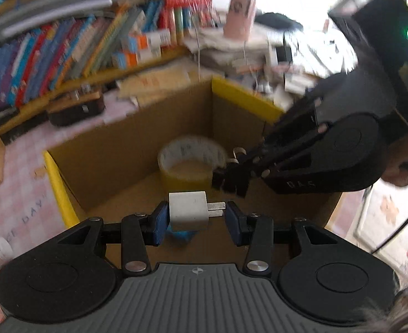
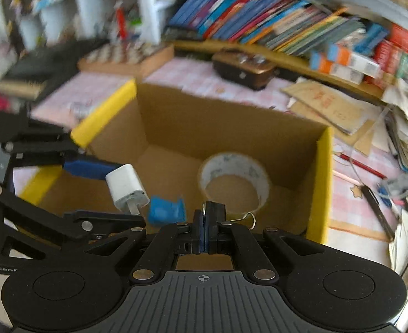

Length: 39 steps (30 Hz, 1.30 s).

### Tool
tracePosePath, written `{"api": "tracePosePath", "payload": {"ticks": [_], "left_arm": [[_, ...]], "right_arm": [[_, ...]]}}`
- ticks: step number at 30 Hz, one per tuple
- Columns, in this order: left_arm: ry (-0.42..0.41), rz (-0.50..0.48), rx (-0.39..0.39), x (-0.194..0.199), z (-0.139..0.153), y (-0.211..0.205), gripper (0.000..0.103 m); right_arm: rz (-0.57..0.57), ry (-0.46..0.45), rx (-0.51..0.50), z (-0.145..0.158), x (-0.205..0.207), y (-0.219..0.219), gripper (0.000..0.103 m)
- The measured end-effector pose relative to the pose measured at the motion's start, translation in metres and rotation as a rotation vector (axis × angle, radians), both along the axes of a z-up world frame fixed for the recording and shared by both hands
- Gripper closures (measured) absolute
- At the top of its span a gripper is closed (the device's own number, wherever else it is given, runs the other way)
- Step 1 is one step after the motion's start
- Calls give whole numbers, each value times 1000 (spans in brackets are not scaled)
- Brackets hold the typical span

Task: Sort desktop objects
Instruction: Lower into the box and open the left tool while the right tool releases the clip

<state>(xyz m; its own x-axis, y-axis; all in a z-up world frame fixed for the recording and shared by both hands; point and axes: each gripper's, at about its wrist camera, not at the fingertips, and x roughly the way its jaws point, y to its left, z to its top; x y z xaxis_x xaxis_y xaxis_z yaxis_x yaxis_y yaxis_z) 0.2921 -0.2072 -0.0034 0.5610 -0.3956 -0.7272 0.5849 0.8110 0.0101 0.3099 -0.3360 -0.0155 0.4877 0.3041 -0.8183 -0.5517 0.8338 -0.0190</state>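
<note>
An open cardboard box [image 1: 176,116] with yellow-taped flaps holds a roll of tape [image 1: 191,161] and a small blue object [image 2: 165,211]. My left gripper [image 1: 195,216] is over the box with its jaws around a white USB charger plug [image 1: 188,211]; the prongs point at the right pad [image 1: 233,217], with a gap there. The charger [image 2: 126,187] also shows in the right wrist view. My right gripper [image 2: 205,222] is shut on a black binder clip [image 2: 215,208], whose wire handle [image 2: 248,219] sticks out right. It reaches into the box from the right [image 1: 231,177].
The box [image 2: 231,127] sits on a pink checked tablecloth [image 2: 193,75]. A shelf of books [image 1: 65,52] runs along the back. A dark brown case [image 1: 76,108], papers [image 2: 329,105], pencils [image 2: 362,166] and clutter [image 1: 259,52] lie around the box.
</note>
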Motion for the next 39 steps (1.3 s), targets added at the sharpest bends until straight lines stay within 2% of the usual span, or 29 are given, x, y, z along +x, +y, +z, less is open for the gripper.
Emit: {"api": "tracePosePath", "payload": {"ticks": [3,7,12,16,18,20,22,28,34,39], "left_arm": [[53,11,-3,7,-6,1,62],[78,2,10,10,-6,-1,62],[80,8,12,10,-5,-2,60],[57,20,4,7,-4,-3,51],[43,27,-6,5,-1,-3,45],[31,18,-24,2,4,-3,26],[-4,19,-10,-4,8,-5,15],[-69,61,-59,-22,26,5,15],[-190,224,-136,-44,49,30,10],[-246,326,-195,-67,58,53,9]], "right_arm": [[72,42,-68,-11,5,9,101],[133,100,-120,-22,9,17,101],[139,122,-108,-22,11,17,100],[100,137,-59,-19,13,12,99],[85,118,-53,-16,13,9,96],[58,93,-54,-14,13,6,95],[9,68,-23,-7,11,-2,95],[-107,-8,109,19,-7,-24,95],[-211,-132,169,43,-31,-37,94],[-294,-215,192,52,-57,-42,94]]}}
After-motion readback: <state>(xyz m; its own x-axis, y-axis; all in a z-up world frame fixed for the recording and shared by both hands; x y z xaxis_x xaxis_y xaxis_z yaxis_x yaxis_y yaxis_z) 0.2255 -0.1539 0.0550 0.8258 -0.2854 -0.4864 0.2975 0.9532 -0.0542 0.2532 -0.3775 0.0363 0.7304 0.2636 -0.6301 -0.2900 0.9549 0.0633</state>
